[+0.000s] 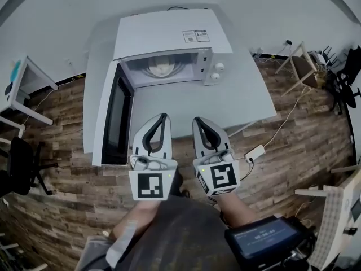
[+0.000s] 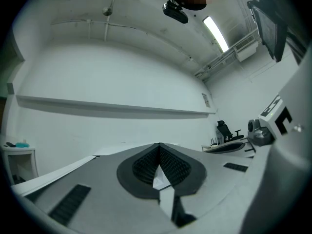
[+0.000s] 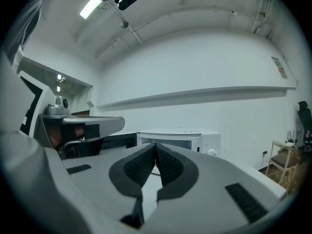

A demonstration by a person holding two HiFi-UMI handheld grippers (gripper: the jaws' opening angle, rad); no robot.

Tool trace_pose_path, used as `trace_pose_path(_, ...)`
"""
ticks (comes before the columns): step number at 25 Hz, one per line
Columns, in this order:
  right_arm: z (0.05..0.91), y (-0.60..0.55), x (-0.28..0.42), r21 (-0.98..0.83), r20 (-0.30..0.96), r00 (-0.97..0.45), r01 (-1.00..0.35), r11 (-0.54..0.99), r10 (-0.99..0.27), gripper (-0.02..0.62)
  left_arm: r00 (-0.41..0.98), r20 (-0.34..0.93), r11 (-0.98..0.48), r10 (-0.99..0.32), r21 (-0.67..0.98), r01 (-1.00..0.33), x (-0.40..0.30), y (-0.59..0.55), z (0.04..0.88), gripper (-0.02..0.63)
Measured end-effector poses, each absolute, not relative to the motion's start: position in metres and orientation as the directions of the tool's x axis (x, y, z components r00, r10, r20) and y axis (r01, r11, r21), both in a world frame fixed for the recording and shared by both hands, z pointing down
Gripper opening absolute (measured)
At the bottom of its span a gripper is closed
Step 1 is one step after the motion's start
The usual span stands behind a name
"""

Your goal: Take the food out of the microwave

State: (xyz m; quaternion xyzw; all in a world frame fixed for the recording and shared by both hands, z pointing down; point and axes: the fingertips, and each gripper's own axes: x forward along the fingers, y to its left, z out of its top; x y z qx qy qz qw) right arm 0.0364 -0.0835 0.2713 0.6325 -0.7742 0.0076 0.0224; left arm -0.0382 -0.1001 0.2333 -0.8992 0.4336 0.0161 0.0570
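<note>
In the head view a white microwave (image 1: 169, 35) stands at the back of a pale grey table (image 1: 248, 89). Its door (image 1: 117, 114) hangs wide open to the left. Inside the lit cavity sits a pale dish of food (image 1: 162, 68), too small to make out further. My left gripper (image 1: 164, 116) and right gripper (image 1: 197, 119) are side by side over the table's front edge, short of the microwave, both shut and empty. The right gripper view looks at the microwave (image 3: 180, 139) past shut jaws (image 3: 155, 144). In the left gripper view the shut jaws (image 2: 159, 144) face a white wall.
A black office chair (image 1: 20, 162) and a white desk (image 1: 22, 83) stand at the left. A wooden stool (image 1: 299, 66) is at the right. On the wood floor right of the table lies a white power adapter (image 1: 255, 152) with its cable.
</note>
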Motion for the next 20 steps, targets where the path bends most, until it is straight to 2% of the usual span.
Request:
trace_pose_path(10, 0.286, -0.193, 0.029, 0.044, 0.093, -0.256, -0.964, 0.260, -0.962, 0.008, 0.604, -0.065, -0.590, -0.795, -0.152, -0.793, -0.036, -0.197, 0.250, 0.008)
trace_pose_path(20, 0.291, -0.252, 0.008, 0.102, 0.133, -0.304, -0.943, 0.318, -0.943, 0.008, 0.592, -0.096, -0.580, -0.800, -0.125, -0.805, -0.048, -0.253, 0.254, 0.008)
